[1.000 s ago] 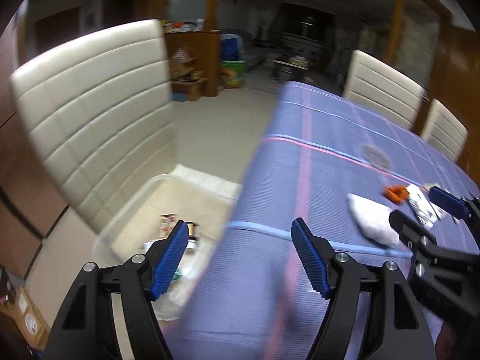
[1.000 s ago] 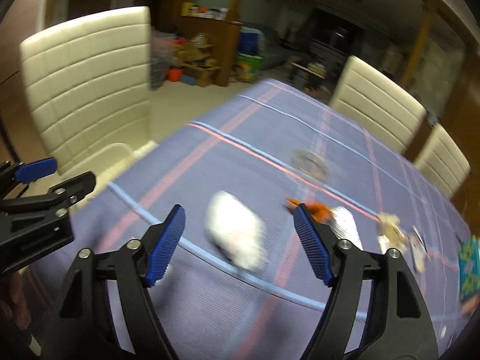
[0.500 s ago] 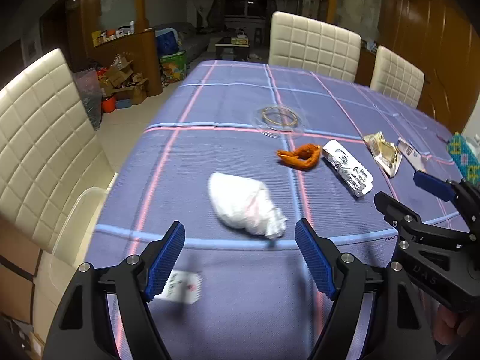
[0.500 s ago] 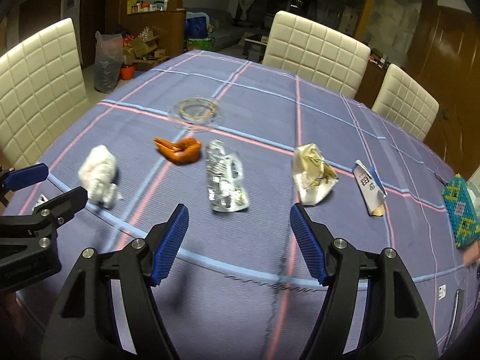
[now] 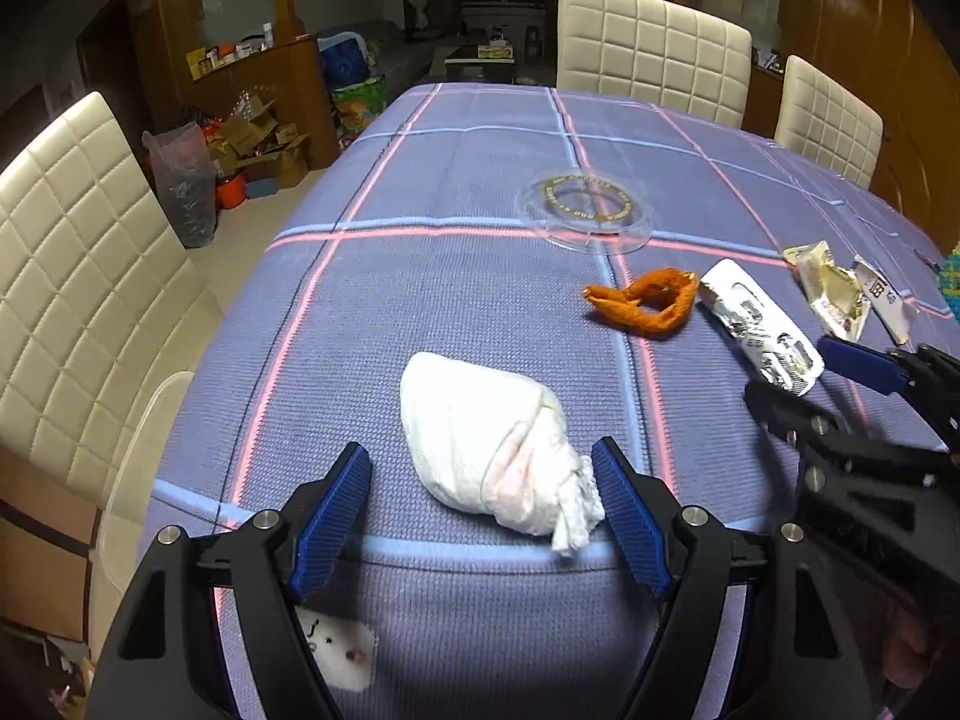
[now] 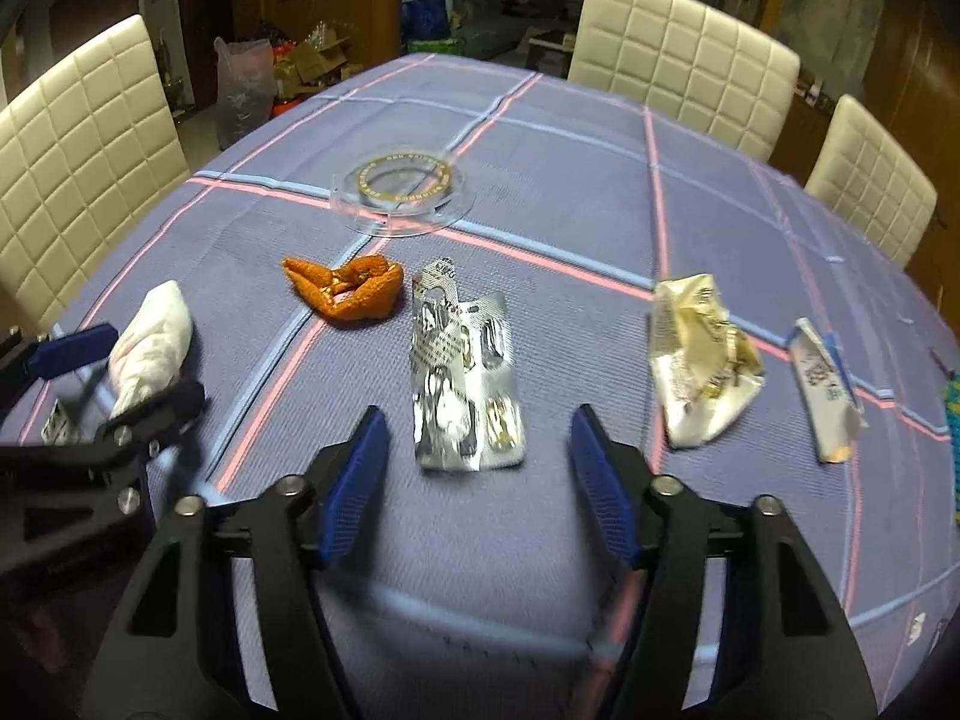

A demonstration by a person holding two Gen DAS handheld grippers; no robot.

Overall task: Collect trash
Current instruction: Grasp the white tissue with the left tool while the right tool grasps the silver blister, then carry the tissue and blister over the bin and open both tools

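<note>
A surface (image 5: pixel 480 138) covered in a purple cloth with pink and blue stripes is seen through two wrist cameras, with cream quilted chairs around it. The left gripper (image 5: pixel 480 498) is held with its blue-padded jaws spread wide and empty, flanking a white crumpled tissue wad (image 5: pixel 492 450) that lies near the front edge; the wad's twisted tail is just beside the right-hand pad. The right gripper (image 6: pixel 477 468) is likewise released and empty, its jaws set either side of the near end of a silver blister pack (image 6: pixel 465 378), without touching it as far as can be judged. Further trash is spread along the cloth: an orange peel (image 6: pixel 345 291) just left of the blister pack, a crumpled cream wrapper (image 6: pixel 699 360) to the right, and a small torn packet (image 6: pixel 825 390) beyond that. A clear round plastic lid (image 6: pixel 402 189) with a gold printed ring lies farther back. For a good grasp, the left jaws would best be lowered around the thick middle of the wad, not its loose tail, and closed gently. The flat blister pack would likely need to be pinched across its edges with the pads pressed to the cloth. Printing is visible on the blister pack, the packet and the lid, but none can be read.
</note>
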